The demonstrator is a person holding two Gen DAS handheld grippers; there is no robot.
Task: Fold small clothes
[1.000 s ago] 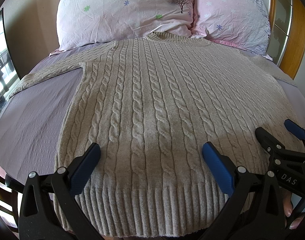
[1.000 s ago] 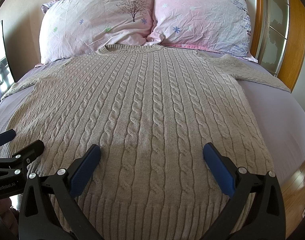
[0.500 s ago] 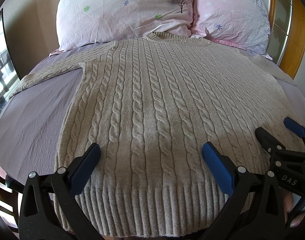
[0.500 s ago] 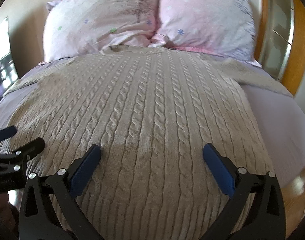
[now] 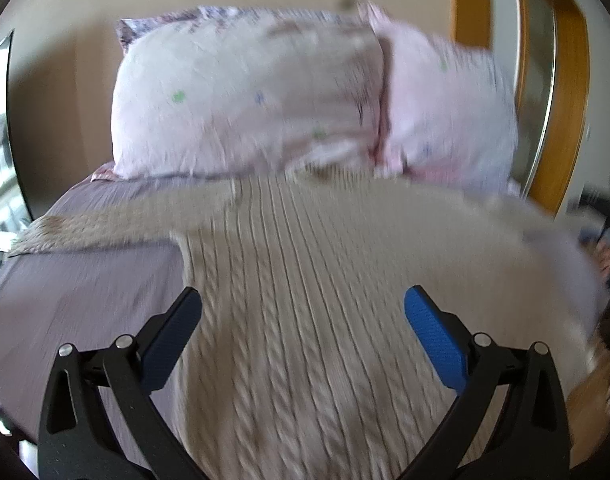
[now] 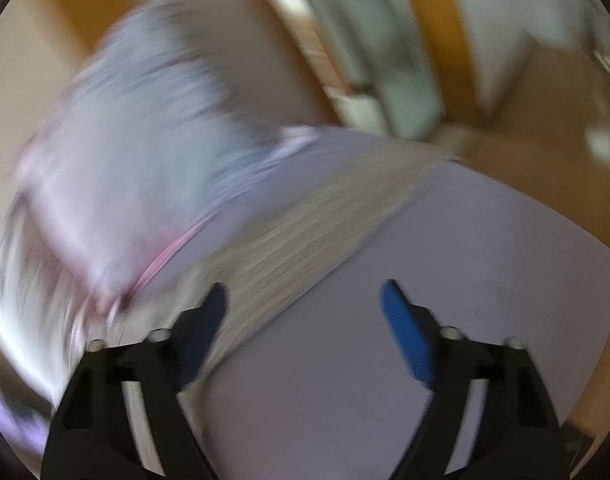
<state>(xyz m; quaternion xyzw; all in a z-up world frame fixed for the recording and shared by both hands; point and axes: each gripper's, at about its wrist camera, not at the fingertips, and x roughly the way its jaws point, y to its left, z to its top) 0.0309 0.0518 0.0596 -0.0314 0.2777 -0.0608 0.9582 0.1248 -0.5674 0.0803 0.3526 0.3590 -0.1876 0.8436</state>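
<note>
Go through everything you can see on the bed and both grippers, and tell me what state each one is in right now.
sweater: spread flat on the bed, unfolded, left sleeve stretched out sideways.
right sleeve: lying outstretched across the sheet.
pillows: two, propped side by side at the head of the bed.
bedsheet: smooth where it shows.
left gripper: open, holding nothing, above the sweater.
right gripper: open, holding nothing; view heavily blurred.

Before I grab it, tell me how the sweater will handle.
Probably floppy: the sweater lies draped flat on the bed, its sleeve limp. The thick cable knit suggests some heft and a good grip for the open left gripper.
</note>
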